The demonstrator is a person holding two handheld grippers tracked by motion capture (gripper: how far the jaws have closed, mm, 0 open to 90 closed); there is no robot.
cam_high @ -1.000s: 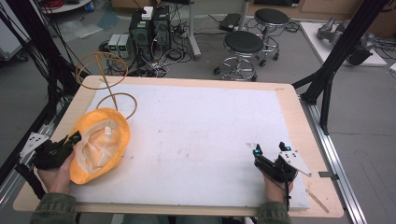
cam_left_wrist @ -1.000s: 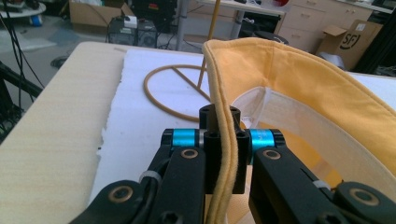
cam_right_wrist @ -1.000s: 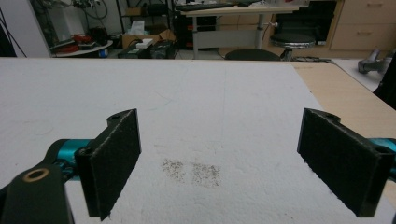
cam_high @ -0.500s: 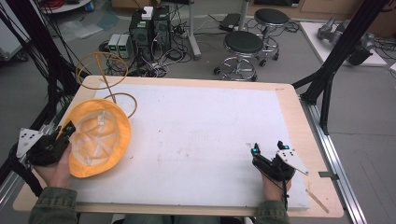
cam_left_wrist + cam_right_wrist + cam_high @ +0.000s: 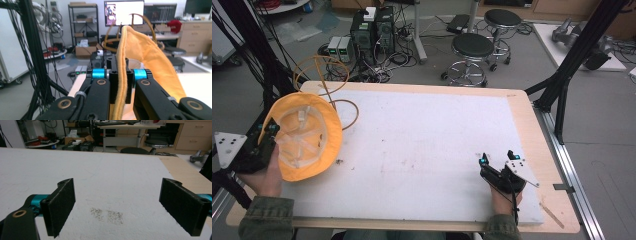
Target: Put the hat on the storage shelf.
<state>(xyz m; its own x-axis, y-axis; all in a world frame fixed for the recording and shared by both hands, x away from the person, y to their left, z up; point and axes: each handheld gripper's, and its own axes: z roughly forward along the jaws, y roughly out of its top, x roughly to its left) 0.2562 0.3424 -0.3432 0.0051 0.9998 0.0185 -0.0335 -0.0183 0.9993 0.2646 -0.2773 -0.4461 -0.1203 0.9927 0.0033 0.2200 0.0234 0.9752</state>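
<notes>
Even, soft indoor light; faint shadows. A bright monitor (image 5: 124, 12) glares behind. Near fingers (image 5: 62, 205) look soft; backgrounds blur slightly.

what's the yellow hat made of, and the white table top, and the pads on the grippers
Yellow hat: soft woven cloth, matte; its stitched brim folds limply where the left hand-held gripper pinches it. White table top: looks like foam or textured board, with a grainy, pitted matte surface. Pads on the right hand-held gripper: black, coarse and dull, probably foam or rubber.
</notes>
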